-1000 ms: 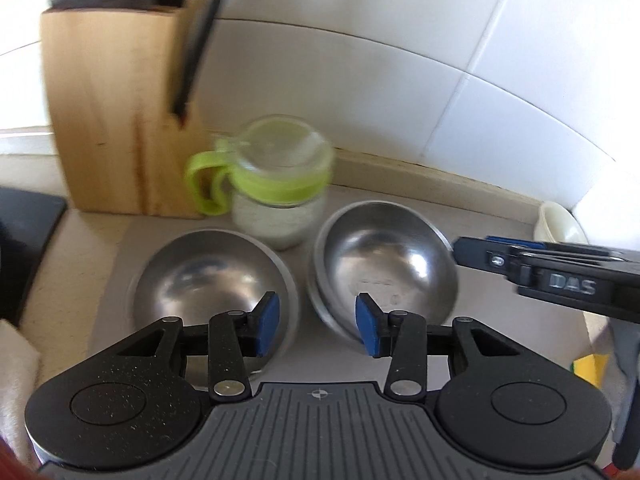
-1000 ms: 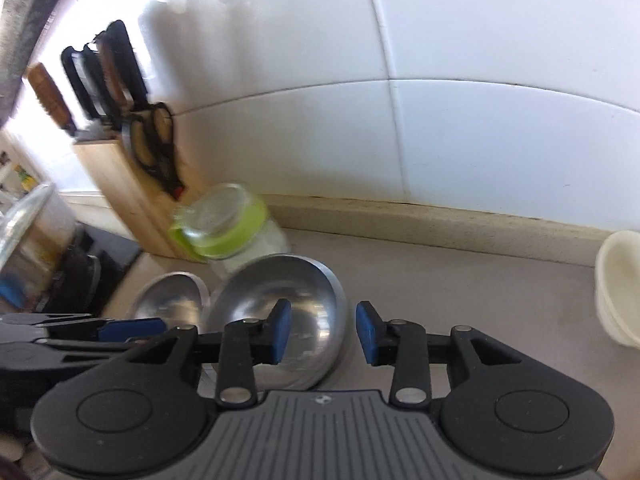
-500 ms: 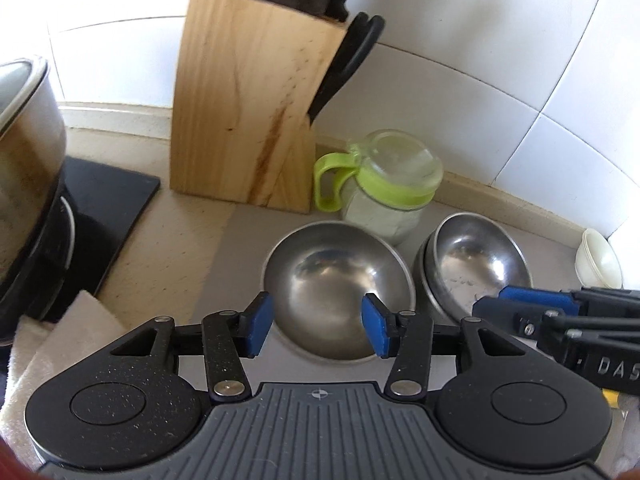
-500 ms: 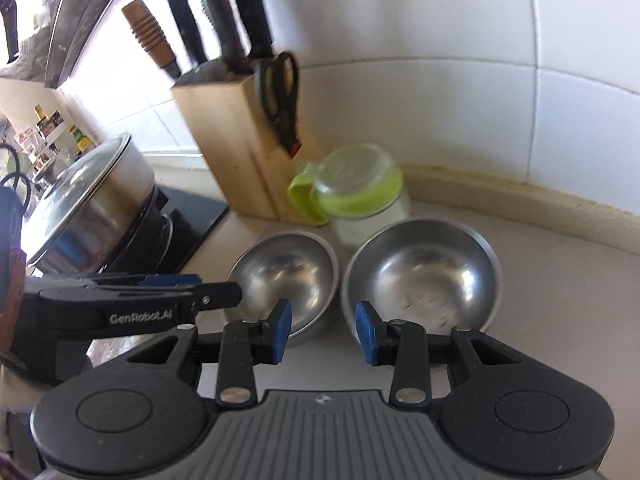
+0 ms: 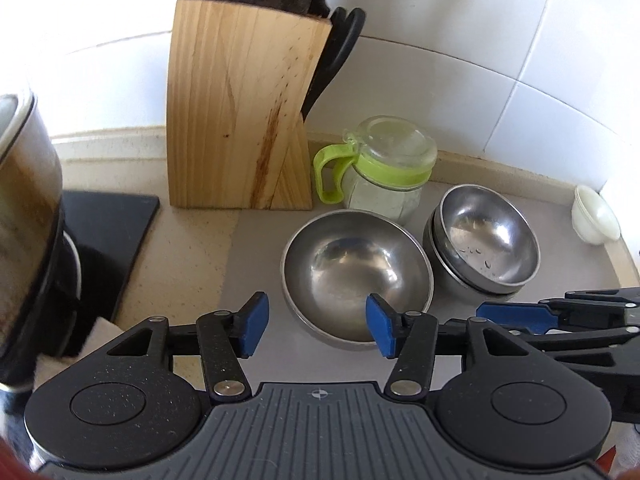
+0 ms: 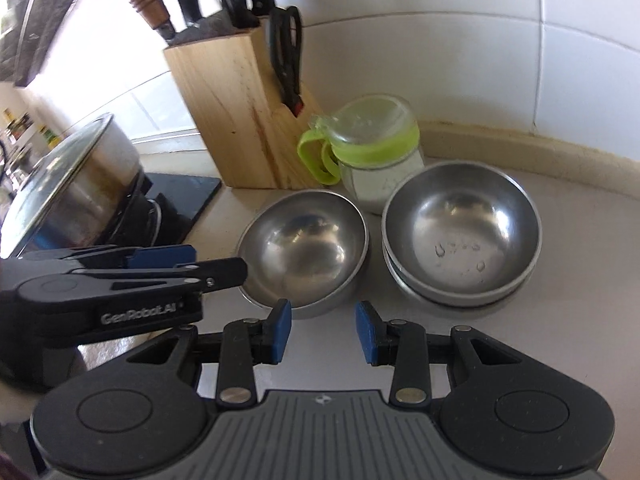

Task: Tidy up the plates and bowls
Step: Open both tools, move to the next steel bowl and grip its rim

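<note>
Sitting upright, the single steel bowl (image 5: 356,272) opens upward beside stacked bowls (image 5: 486,240).

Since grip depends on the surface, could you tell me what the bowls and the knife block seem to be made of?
The single bowl and the stacked bowls look like stainless steel with a brushed, semi-glossy finish: grey sheen, soft reflections, water drops inside the top one. The knife block looks like pale wood, probably unvarnished or matt: visible grain and a brown stain.
</note>
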The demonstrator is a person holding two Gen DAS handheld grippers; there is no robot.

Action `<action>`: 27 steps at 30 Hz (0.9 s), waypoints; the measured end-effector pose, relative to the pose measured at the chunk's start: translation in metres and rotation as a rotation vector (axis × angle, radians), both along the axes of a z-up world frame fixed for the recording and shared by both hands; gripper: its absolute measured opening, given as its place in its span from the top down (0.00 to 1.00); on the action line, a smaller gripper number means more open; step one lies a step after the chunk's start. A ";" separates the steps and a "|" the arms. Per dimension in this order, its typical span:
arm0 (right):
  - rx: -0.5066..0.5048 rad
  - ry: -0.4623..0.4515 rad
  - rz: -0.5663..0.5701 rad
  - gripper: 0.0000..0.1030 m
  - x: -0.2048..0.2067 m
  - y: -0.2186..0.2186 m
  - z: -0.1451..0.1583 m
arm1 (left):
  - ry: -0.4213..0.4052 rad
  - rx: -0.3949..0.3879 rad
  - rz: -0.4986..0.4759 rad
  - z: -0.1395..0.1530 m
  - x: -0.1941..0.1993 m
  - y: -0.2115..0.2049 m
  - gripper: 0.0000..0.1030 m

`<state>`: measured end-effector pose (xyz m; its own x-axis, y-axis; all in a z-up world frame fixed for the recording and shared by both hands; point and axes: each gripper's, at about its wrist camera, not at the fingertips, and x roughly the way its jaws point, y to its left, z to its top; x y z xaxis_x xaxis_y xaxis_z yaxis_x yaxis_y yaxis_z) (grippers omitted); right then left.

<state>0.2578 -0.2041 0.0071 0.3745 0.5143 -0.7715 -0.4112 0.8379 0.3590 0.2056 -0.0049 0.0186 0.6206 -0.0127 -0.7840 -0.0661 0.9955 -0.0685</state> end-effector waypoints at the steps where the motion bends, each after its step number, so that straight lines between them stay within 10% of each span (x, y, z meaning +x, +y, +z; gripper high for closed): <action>1: 0.001 0.005 -0.014 0.63 -0.001 0.001 -0.002 | -0.006 0.012 -0.009 0.000 0.000 0.000 0.37; 27: 0.090 0.146 -0.293 0.63 0.002 0.001 -0.035 | -0.006 0.037 -0.174 -0.023 0.029 0.006 0.31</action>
